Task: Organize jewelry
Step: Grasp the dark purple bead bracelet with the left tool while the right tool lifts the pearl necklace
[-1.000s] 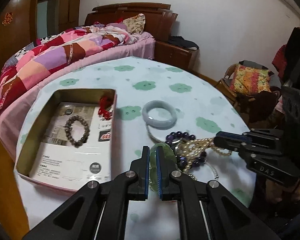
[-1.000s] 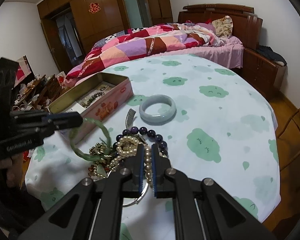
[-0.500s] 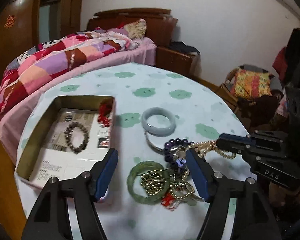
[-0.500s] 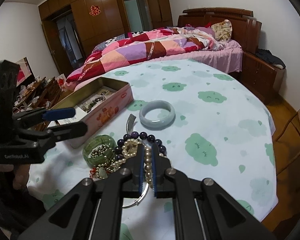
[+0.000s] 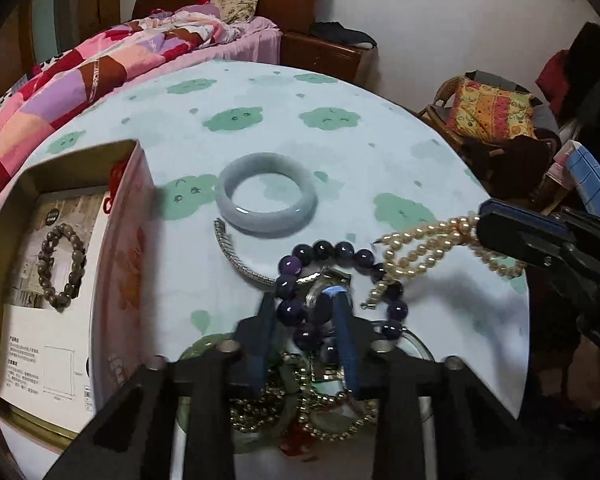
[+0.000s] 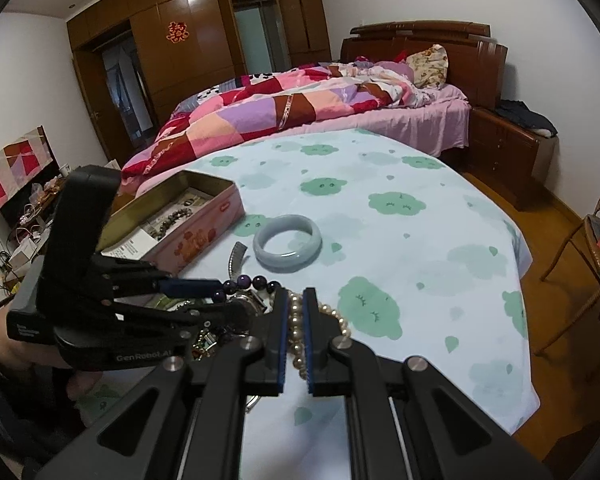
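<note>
- The left wrist view looks forward and steeply down, close over the round table in a pale cloth with green clouds [image 5: 340,92].
- The right wrist view sits lower, facing across it towards the bed.
- Both share the pale grey-green stone bangle [image 5: 266,210] [image 6: 287,242] and the open pink tin box [image 5: 118,240] [image 6: 196,236].

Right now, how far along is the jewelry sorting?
Early. Done: only a brown bead bracelet lies in the tin box. In hand: the right gripper clamps the pearl strand; the left gripper straddles the purple bead bracelet. Left: pale bangle and the tangled pile.
</note>
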The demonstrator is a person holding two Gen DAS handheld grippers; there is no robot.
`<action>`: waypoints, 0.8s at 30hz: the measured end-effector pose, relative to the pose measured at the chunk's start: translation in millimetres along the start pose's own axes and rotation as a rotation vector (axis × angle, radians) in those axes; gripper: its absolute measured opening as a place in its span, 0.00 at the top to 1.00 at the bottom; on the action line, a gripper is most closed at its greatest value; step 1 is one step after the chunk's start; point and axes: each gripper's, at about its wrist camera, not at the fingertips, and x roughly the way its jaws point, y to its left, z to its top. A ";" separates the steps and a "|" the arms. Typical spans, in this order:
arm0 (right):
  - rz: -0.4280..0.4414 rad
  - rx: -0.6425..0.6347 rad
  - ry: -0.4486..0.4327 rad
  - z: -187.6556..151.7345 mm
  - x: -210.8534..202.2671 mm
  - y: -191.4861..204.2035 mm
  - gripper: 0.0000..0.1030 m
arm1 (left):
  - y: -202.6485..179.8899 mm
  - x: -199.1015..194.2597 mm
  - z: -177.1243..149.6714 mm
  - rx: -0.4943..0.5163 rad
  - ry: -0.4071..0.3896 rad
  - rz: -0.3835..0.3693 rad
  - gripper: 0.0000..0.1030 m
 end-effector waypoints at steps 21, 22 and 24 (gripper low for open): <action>0.012 -0.045 -0.060 27.7 -11.7 13.3 0.92 | -1.2 -107.4 30.8 0.031 -0.292 0.038 0.88; 0.011 -0.050 -0.064 30.8 -11.4 14.7 0.92 | 1.3 -111.2 32.6 0.028 -0.302 0.039 0.88; 0.014 -0.059 -0.072 37.5 -11.7 17.1 0.92 | 6.0 -116.3 35.6 0.022 -0.313 0.035 0.88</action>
